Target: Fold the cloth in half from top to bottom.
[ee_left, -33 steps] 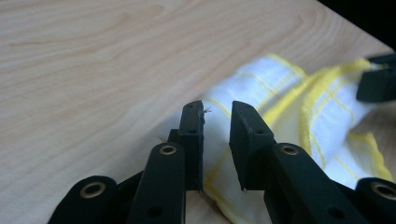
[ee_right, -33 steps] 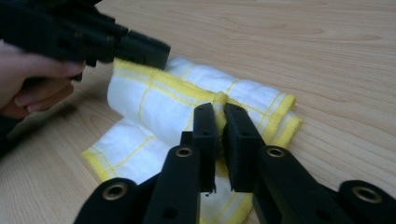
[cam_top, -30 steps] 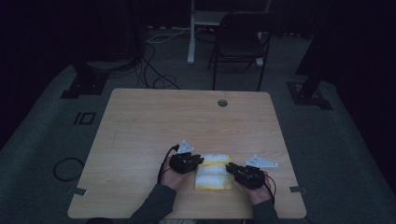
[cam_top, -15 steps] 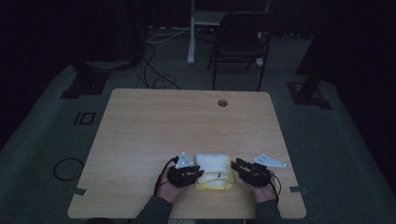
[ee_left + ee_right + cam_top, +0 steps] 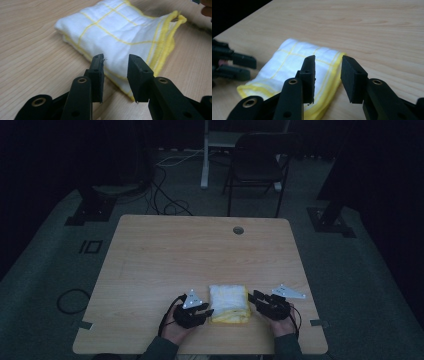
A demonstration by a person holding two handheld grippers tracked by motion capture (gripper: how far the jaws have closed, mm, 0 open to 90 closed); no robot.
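A folded white cloth [image 5: 229,303] with yellow stripes and a yellow hem lies flat on the wooden table [image 5: 200,250] near its front edge. My left gripper [image 5: 207,312] sits just left of it, open. Its jaws have just been opening, and in the left gripper view [image 5: 115,62] the cloth [image 5: 120,32] lies just beyond the tips, with nothing pinched. My right gripper [image 5: 252,297] is at the cloth's right side, open. Its jaws have also just been opening. In the right gripper view [image 5: 327,62] the cloth [image 5: 294,62] lies past them, with the left gripper [image 5: 252,69] behind.
The hands rest close to the table's front edge. A round cable hole [image 5: 238,230] is at the far side of the tabletop. Behind the table stand a dark chair [image 5: 260,165] and a white post, with cables [image 5: 170,205] on the floor.
Both grippers have let go of the cloth and their jaws stand wider. The left hand has slid back toward the front edge. The cloth now lies folded between the two grippers.
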